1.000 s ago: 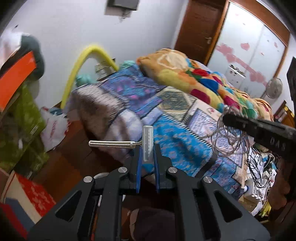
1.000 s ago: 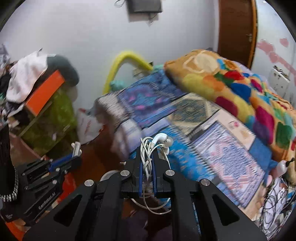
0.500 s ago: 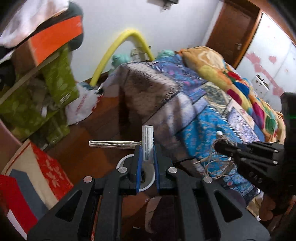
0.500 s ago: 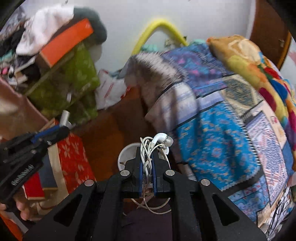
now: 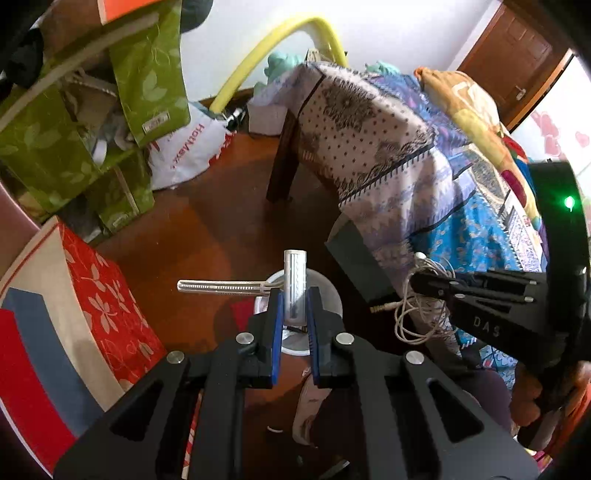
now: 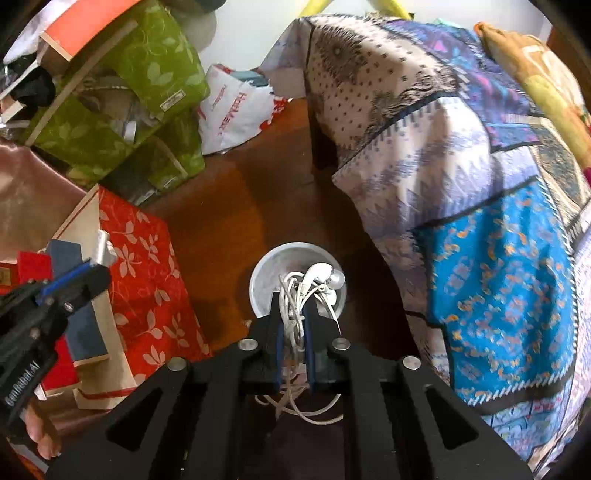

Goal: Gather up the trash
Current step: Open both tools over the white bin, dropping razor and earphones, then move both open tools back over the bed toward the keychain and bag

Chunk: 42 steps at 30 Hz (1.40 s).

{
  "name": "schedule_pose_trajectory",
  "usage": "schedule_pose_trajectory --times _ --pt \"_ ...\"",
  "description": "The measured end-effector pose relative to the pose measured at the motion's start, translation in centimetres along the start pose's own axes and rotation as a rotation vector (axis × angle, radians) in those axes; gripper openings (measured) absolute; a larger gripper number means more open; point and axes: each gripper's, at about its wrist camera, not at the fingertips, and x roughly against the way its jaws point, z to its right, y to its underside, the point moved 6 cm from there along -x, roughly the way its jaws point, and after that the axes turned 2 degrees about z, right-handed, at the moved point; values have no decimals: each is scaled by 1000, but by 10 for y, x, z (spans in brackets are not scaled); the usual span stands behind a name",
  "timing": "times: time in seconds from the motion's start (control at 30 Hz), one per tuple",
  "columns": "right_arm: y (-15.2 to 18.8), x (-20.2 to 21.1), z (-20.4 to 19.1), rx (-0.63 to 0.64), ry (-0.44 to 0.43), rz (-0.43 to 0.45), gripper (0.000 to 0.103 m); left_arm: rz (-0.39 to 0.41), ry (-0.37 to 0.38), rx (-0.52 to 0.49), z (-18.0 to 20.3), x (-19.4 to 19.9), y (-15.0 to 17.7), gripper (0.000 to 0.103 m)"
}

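A clear plastic razor (image 5: 294, 271) stands upright between the blue pads of my left gripper (image 5: 294, 295), which is shut on it, its handle pointing left. Under it on the brown floor sits a small round white bin (image 5: 327, 291). My right gripper (image 6: 293, 301) hangs right over the same bin (image 6: 266, 280). A tangled bundle of white earphones (image 6: 314, 278) sits between its pads, and its jaws are opening. The left wrist view shows the right gripper (image 5: 417, 280) with the earphone cord (image 5: 410, 321) dangling. The right wrist view shows the left gripper (image 6: 98, 271) at the left.
A bed with a patterned blanket (image 6: 461, 184) fills the right side. A red floral box (image 6: 147, 266) stands just left of the bin. Green bags (image 5: 74, 129) and a white plastic bag (image 5: 188, 155) pile up at the back left. A yellow hoop (image 5: 280, 33) leans on the wall.
Both grippers have dropped from above the bed toward the floor and tilted downward. The white bin has come into view beneath them. The earphones sit looser between the right pads.
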Motion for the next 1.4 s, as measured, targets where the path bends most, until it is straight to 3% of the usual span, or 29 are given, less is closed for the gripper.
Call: schedule_pose_trajectory --times 0.1,0.47,0.7,1.1,1.4 --pt "-6 -7 1 -10 -39 -26 33 -29 6 3 3 -14 1 11" --pt "-14 24 31 -9 16 54 34 -124 80 -35 44 -55 -2 11" --pt "-7 45 50 -32 40 82 34 -165 62 -77 72 -67 -3 18" --pt "13 103 72 -62 40 193 34 -37 41 -188 115 -1 -11 18" --pt "26 169 123 -133 79 334 34 94 79 -292 186 48 -34 27"
